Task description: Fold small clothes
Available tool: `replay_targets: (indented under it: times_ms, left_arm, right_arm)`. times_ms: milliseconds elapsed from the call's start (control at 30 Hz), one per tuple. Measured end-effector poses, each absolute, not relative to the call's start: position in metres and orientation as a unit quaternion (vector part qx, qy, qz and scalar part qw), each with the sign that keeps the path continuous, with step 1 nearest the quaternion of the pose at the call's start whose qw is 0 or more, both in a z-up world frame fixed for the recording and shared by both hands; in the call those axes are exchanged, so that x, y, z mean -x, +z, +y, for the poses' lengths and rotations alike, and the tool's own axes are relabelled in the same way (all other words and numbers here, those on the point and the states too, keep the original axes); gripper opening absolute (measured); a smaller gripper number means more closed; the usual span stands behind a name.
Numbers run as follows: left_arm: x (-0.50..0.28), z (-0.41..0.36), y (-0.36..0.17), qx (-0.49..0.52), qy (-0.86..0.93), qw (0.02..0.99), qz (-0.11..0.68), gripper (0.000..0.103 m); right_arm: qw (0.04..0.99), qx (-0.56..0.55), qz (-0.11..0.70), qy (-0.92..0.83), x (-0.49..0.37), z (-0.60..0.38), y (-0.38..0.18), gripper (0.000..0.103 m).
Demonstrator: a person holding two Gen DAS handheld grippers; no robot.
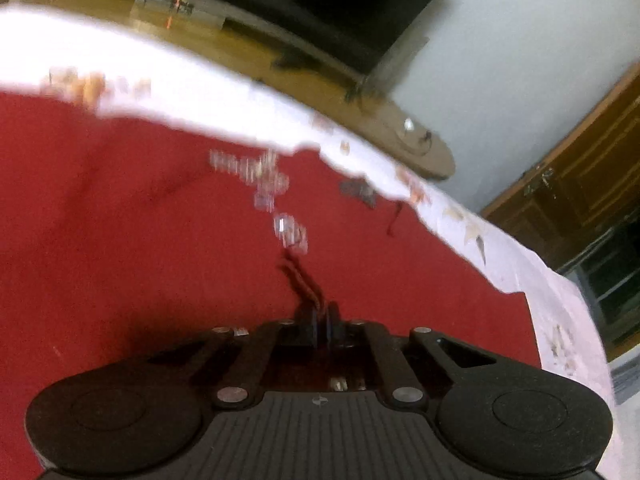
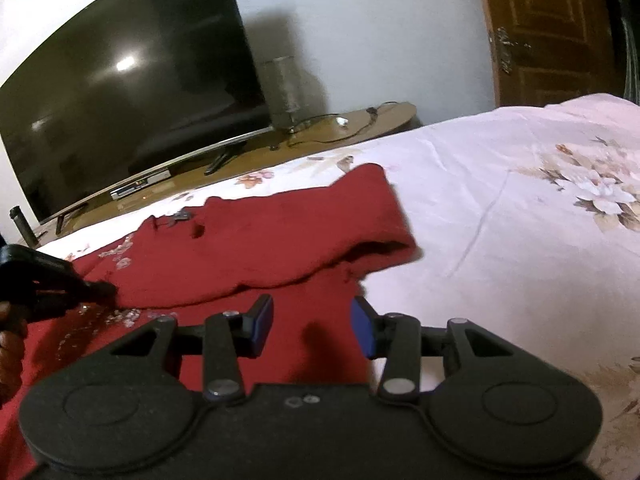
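Note:
A red knit garment [image 2: 256,248] with silver sequin trim lies spread on the bed, one sleeve folded over toward the right. It fills the left wrist view [image 1: 160,240]. My left gripper [image 1: 318,322] is shut on a pinch of the red fabric at the garment's left part; it shows at the left edge of the right wrist view [image 2: 100,292]. My right gripper [image 2: 312,326] is open, with blue pads [image 2: 362,332], hovering just over the garment's near right edge and holding nothing.
The bed has a white floral sheet [image 2: 520,208]. Behind it a wooden TV bench [image 2: 320,136] carries a large dark TV [image 2: 128,92], a set-top box and cables. A brown wooden door [image 2: 552,28] stands at the right.

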State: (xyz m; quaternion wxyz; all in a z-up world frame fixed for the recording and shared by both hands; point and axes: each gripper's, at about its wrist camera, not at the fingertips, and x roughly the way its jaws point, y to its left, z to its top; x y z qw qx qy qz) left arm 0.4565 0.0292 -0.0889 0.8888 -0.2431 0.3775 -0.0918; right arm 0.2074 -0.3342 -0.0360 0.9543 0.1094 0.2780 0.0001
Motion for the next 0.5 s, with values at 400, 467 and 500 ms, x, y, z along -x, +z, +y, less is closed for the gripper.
replay_targets:
  times_ms: [400,467,500]
  left_arm:
    - [-0.441,0.092,-0.065,0.209,-0.072,0.911,0.349,0.003]
    - [-0.439,0.099,-0.068,0.211,-0.066,0.911,0.349,0.003]
    - [-0.44,0.102,-0.07,0.213,-0.062,0.911,0.348,0.003]
  right_arm:
    - [0.954,-0.112,0.278,-0.002,-0.226,-0.337,-0.036,0.042]
    - [0.955,-0.108,0.277,-0.007,-0.231,-0.339,-0.034,0.042]
    - [0.955,-0.104,0.278,-0.009,-0.235,-0.34,-0.034,0.043]
